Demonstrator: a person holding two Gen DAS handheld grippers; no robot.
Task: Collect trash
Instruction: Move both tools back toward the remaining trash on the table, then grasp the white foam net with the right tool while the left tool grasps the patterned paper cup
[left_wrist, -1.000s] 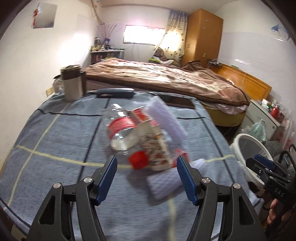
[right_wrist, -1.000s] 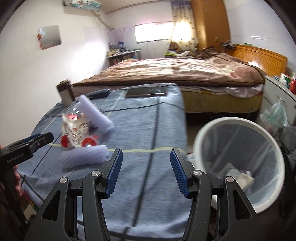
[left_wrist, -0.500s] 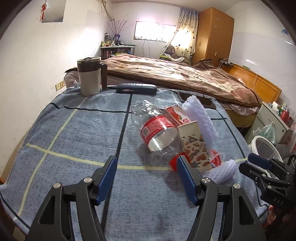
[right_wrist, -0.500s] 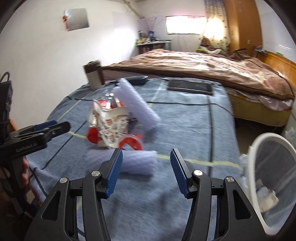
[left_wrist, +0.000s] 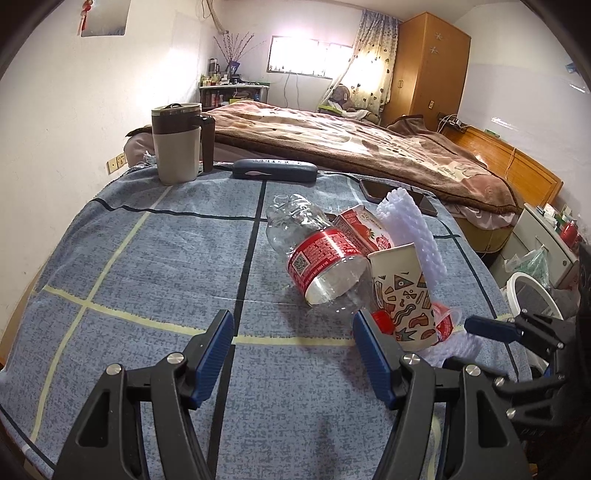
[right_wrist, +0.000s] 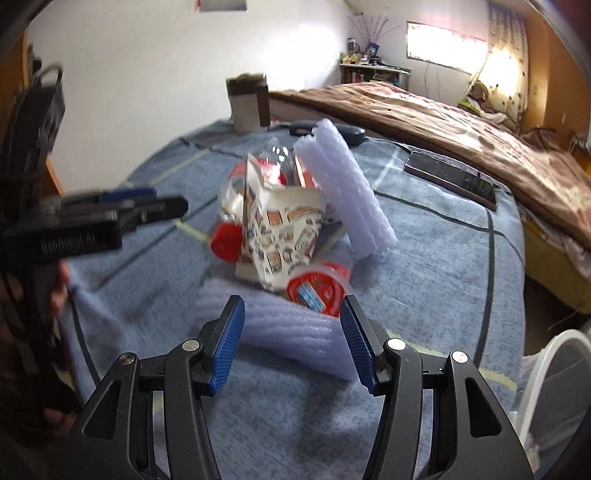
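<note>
Left gripper (left_wrist: 291, 354) spread, empty, over cloth. Right gripper (right_wrist: 291, 343) spread, foam sleeve (right_wrist: 280, 328) apparently between pads, contact unclear through blur. Beyond: paper cup (left_wrist: 402, 291), plastic bottle (left_wrist: 317, 254), carton (left_wrist: 364, 230) heaped. Mug (left_wrist: 177, 144), phone (right_wrist: 450, 179) behind; bin (left_wrist: 532, 291) off the table edge.

The counter (left_wrist: 155, 258) is covered with a blue-grey cloth crossed by dark and pale yellow lines. At its far left corner stands a lidded beige-and-brown mug (left_wrist: 179, 144), and beside it along the far edge lies a dark blue case (left_wrist: 275, 170). A dark phone (left_wrist: 397, 194) lies flat near the far right corner. Toward the right side the trash lies in a heap: a clear plastic bottle (left_wrist: 321, 258) on its side with a red label and red cap, a red carton (left_wrist: 364, 230), a patterned paper cup (left_wrist: 404, 295), and a white foam net sleeve (left_wrist: 413, 230) leaning over them. A second foam sleeve (right_wrist: 291, 332) lies flat at the near right edge, just beside a small red-lidded plastic cup (right_wrist: 317, 288).
</note>
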